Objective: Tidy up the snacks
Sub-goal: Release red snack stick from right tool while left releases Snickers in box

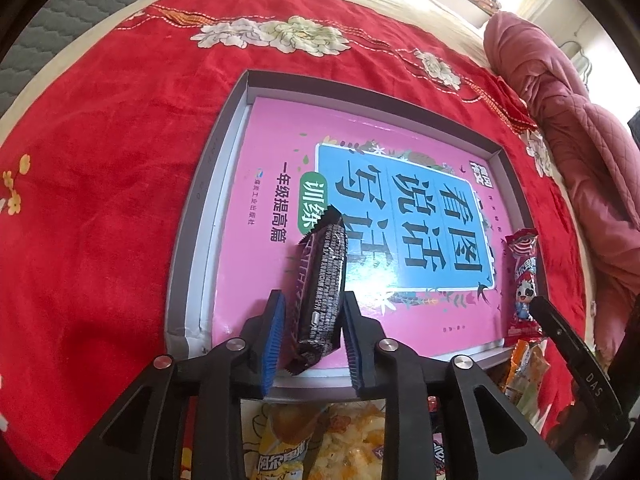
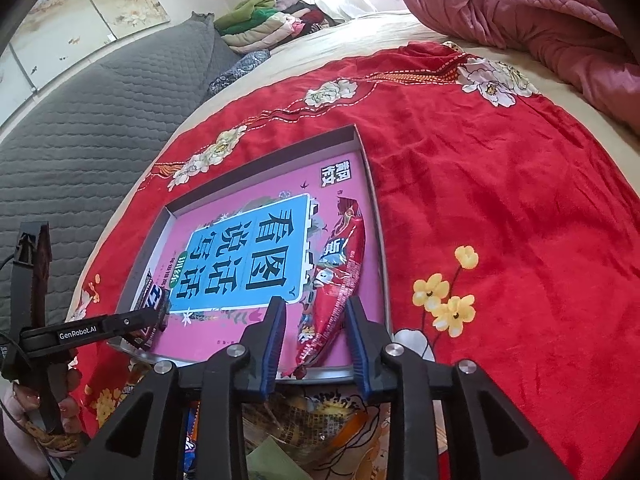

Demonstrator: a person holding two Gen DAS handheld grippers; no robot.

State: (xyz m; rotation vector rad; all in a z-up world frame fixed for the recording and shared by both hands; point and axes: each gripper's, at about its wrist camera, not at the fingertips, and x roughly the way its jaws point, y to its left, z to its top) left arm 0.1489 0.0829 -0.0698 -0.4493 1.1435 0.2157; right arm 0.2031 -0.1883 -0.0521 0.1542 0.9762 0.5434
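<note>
Fingers (image 1: 276, 320) of the left gripper (image 1: 310, 324) are parted narrowly around a black snack packet (image 1: 322, 284), seemingly no longer pinched, so that it may be left near the tray's (image 1: 208, 200) left edge. Likewise, the right gripper (image 2: 314, 328) is slightly spread about a red snack packet (image 2: 340, 276) laid along the right wall, probably to keep rows apart. More snacks (image 1: 352, 440) are heaped just below the tray on a red cloth (image 1: 100, 160).

My left tool (image 1: 312, 312) points steeply down, its blue pads (image 1: 274, 336) parted a little, with a slim gap on either side of what lies between them. My right tool (image 2: 316, 320) tilts down less steeply, jaws likewise slightly apart, not pressing. My left hand (image 2: 44, 412) grips its handle, fingers curled around.
</note>
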